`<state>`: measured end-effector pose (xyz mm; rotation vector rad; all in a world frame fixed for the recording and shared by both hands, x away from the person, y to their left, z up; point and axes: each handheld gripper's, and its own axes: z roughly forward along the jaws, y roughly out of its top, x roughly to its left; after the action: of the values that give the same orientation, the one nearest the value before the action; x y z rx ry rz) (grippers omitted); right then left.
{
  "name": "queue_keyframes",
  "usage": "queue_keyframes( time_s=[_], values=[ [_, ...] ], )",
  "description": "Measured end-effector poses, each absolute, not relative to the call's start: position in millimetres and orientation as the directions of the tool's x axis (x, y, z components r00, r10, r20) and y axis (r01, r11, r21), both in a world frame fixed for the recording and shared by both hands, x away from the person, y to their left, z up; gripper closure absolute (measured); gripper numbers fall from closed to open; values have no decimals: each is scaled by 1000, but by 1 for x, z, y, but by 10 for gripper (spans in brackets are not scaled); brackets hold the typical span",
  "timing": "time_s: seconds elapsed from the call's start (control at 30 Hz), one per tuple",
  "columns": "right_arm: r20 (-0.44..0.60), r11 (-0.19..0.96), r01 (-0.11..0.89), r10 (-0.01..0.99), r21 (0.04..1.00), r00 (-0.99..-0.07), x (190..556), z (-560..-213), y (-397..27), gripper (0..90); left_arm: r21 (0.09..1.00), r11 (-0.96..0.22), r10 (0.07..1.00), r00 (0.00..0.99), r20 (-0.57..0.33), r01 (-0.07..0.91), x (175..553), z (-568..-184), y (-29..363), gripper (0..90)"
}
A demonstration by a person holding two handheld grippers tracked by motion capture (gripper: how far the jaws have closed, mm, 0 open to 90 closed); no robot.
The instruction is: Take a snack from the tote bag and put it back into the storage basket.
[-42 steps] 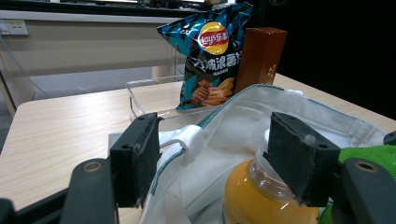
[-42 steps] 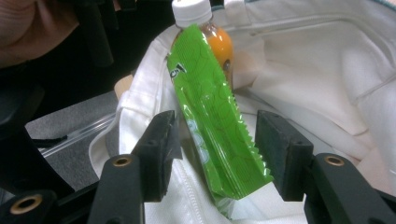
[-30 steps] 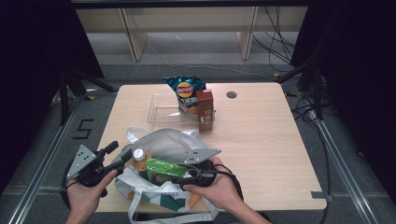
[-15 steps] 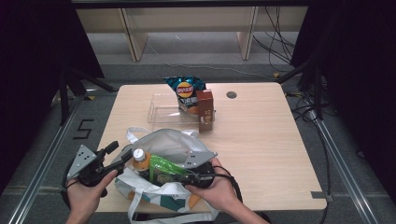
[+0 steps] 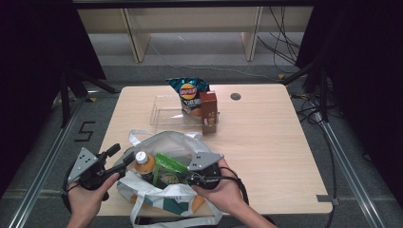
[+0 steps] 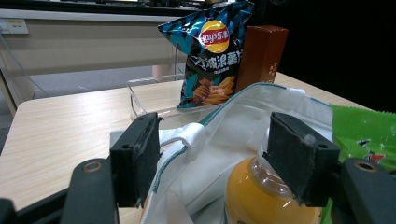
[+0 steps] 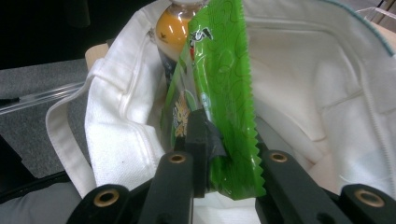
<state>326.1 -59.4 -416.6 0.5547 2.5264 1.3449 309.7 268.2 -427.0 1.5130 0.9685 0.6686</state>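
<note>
- Fingers of the right gripper: clamped on the lower edge of a green snack packet; jaws have just been closing, the packet between them.
- Green snack packet: standing inside the mouth of a white tote bag, just beside an orange juice bottle.
- Fingers of the left gripper: apart, straddling the bag's rim and handle, the bottle's shoulder between them, not pinched.
- White tote bag: at the desk's near edge.
- Farther off: Lay's crisp bag and brown carton against a clear tray.
- Risk: the thin film may slip or tear at the serrated seam; the packet could snag on the bottle or the slack rim.
</note>
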Motion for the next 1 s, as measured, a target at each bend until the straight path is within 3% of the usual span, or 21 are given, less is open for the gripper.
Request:
queue_keyframes(
  time_s=[1.0],
  values=[
    [-55,437,184,479,880,-876,333,-383,-80,831,979,8,868,484,-108,203,308,-426,270,337]
  ],
)
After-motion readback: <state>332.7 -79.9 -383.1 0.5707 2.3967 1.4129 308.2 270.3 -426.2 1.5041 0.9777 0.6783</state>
